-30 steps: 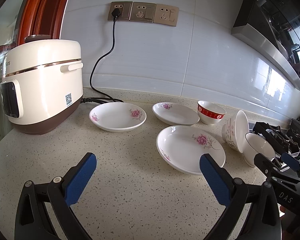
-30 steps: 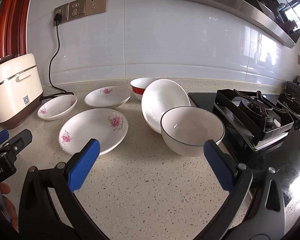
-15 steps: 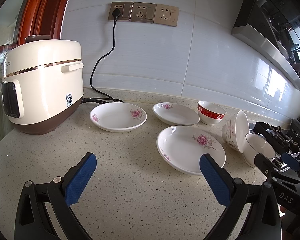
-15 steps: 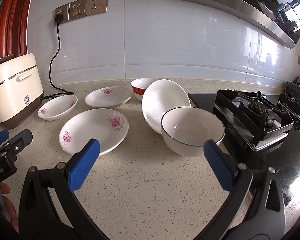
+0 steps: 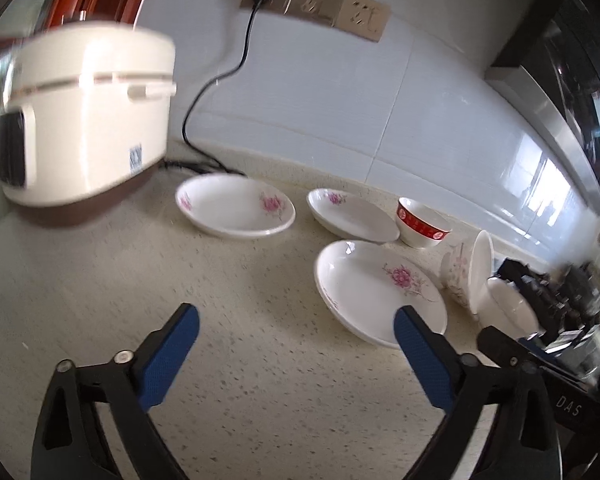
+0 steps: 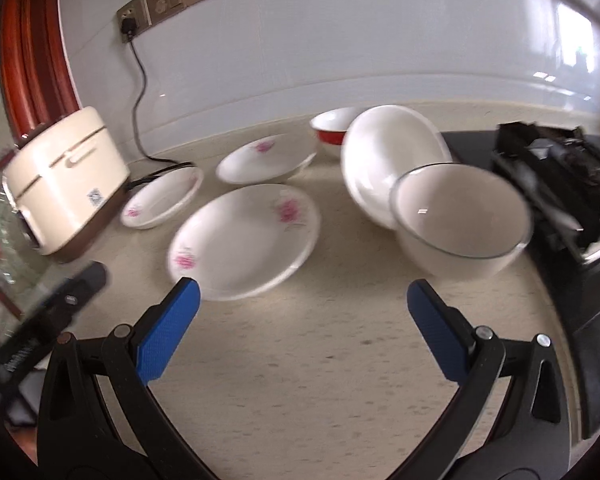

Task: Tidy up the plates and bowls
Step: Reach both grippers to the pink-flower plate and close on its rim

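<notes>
Three white plates with pink flowers lie on the speckled counter: one by the cooker (image 5: 236, 210) (image 6: 162, 198), one at the back (image 5: 352, 216) (image 6: 266, 158), one nearest (image 5: 376, 292) (image 6: 244, 236). A red-banded bowl (image 5: 420, 224) (image 6: 334, 126) stands behind. A floral bowl (image 5: 468, 272) (image 6: 388, 160) leans tilted on a plain white bowl (image 5: 508, 312) (image 6: 460, 220). My left gripper (image 5: 296, 320) hovers short of the nearest plate, its jaws closing slightly with nothing between them. My right gripper (image 6: 303, 290) is open and empty, facing the gap between that plate and the plain bowl.
A cream rice cooker (image 5: 84, 120) (image 6: 64, 196) stands at the left, its cord (image 5: 216, 80) running up to wall sockets (image 5: 312, 0). A black gas stove (image 6: 560, 184) borders the bowls on the right. Bare counter lies in front of both grippers.
Both views have rolled and blurred. The right gripper has moved closer to the dishes. The left gripper's fingers stand slightly nearer each other. The dishes have not moved.
</notes>
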Demonstrator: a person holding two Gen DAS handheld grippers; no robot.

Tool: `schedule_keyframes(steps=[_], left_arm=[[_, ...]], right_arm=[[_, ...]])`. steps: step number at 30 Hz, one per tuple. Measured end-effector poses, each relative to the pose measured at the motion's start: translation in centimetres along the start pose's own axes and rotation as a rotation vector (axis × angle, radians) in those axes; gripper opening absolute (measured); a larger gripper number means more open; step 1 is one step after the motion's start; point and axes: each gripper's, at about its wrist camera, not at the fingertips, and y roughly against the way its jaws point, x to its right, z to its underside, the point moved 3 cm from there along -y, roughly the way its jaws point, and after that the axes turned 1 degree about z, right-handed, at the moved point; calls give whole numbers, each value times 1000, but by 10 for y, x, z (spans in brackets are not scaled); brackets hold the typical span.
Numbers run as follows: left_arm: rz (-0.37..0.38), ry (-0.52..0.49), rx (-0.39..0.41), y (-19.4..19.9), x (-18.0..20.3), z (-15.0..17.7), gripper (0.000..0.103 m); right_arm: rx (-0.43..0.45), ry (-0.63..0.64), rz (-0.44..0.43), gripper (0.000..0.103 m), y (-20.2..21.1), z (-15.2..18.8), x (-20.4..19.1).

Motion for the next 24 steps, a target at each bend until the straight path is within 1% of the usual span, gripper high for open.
schedule_keyframes(steps=[3,7,10,11,12,15,20,22,24], left_arm=[[35,62,-31,-5,-4,-9,93],[79,134,-60,-14,-8,-27,91],[104,187,-78,-27,-13,-38,79],[122,212,-92,-36,-16,-41,73],[135,224,-101,-42,-17,-42,71],[176,271,-156,-65,-21,-40,68],[216,325,-220,-90,-27,-28,60],[224,329,-238,-97,-26,-24,58],[230,319,-246,-99,-23,-23,57]], right_arm=[[-19,-47,-52,103,-8,-13,-4],[-32,-82,-68,103,-25,-25,-9],[-61,-115,-71,103,-43,-30,-5],[-71,-126,-69,103,-49,-30,-2],[-79,-135,-71,103,-53,-28,-1],[-106,-154,-70,102,-69,-24,2],[-158,-163,-81,94,-89,-17,3],[-164,-160,-82,91,-91,-17,3],[-171,-166,-83,91,-92,-15,5]])
